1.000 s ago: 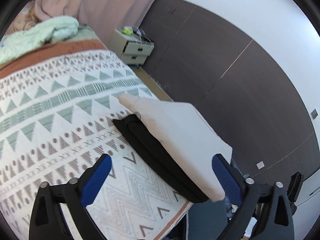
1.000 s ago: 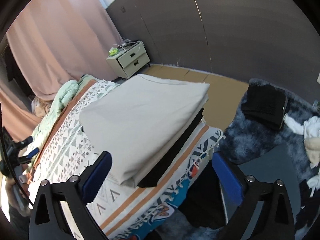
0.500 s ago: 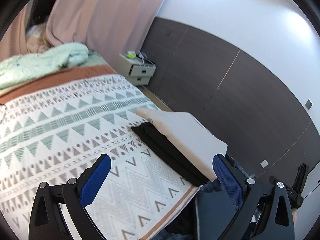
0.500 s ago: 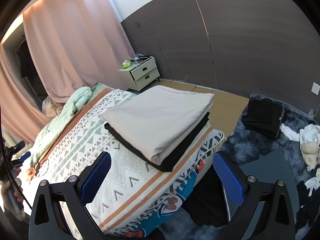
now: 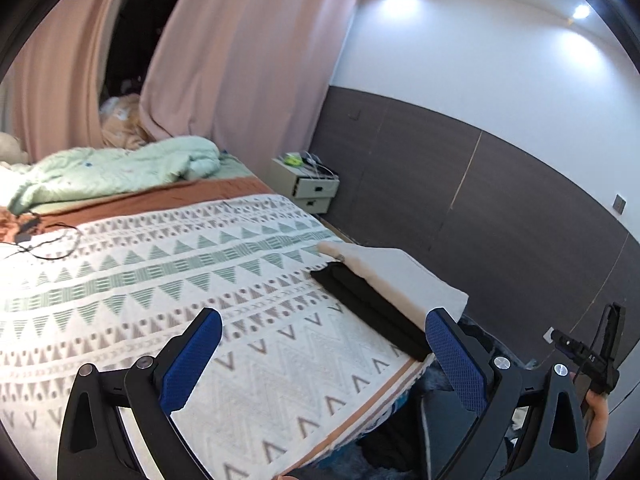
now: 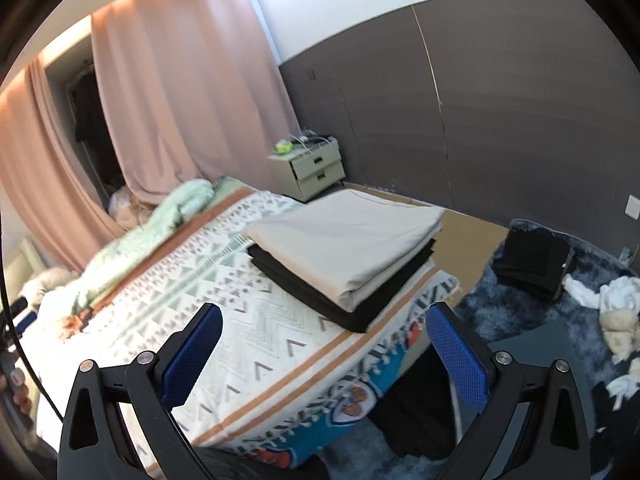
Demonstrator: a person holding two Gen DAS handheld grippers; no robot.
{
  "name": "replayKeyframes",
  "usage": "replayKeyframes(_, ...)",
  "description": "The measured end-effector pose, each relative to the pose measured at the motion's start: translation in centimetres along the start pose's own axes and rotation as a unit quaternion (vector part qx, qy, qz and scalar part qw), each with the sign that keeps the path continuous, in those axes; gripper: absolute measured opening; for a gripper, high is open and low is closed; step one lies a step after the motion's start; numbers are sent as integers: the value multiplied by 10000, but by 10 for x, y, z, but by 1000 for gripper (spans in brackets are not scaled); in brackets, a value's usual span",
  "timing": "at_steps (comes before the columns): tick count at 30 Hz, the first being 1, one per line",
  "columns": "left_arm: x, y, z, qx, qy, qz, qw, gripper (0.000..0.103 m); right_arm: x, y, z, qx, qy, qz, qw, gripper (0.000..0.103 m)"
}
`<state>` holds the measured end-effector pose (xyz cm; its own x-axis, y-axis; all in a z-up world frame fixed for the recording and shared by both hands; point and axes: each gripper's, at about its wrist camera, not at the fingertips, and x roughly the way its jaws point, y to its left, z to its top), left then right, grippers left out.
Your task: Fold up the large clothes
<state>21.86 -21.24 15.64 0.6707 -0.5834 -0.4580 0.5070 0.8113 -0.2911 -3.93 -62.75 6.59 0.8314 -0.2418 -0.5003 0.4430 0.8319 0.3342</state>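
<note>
Both tools released and empty, left tool (image 5: 323, 346), right tool (image 6: 324, 340), folded beige garment (image 6: 344, 236) atop folded black garment (image 6: 352, 304) at bed (image 6: 248, 328) corner, one o'clock, right view alone showing rug (image 6: 516, 312) with black clothes pile (image 6: 532, 260).

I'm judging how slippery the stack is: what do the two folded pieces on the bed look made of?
The beige folded garment looks like smooth, matte woven fabric, perhaps cotton: crisp flat folds, no sheen. The black folded garment under it looks like a thicker, soft matte cloth with rounded edges; its weave is too dark to tell.
</note>
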Motion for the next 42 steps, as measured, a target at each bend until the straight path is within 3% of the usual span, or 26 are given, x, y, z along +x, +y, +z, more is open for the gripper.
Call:
replayKeyframes(3,-32,5,-16,80,-131,219,9996,102,-10,6,-15,152,-91,230,9996,102)
replayKeyframes(8,-78,13,-46,43,-327,450,9984,102,-23,31,-38,-62,-84,263,9996,102)
replayKeyframes(11,-100,14,-67,43,-415,939,9947,102,-32,43,-53,-185,-78,298,9994,102)
replayKeyframes(14,-119,12,-87,29,-523,1165,9918,102,-43,48,-67,-200,-93,353,9991,102)
replayKeyframes(29,-194,8,-166,-512,-629,1473,9858,102,-66,62,-127,-642,90,625,9959,102)
replayKeyframes(42,-222,-9,-199,-275,-881,1834,9787,102,-65,87,-162,-970,276,939,9905,102)
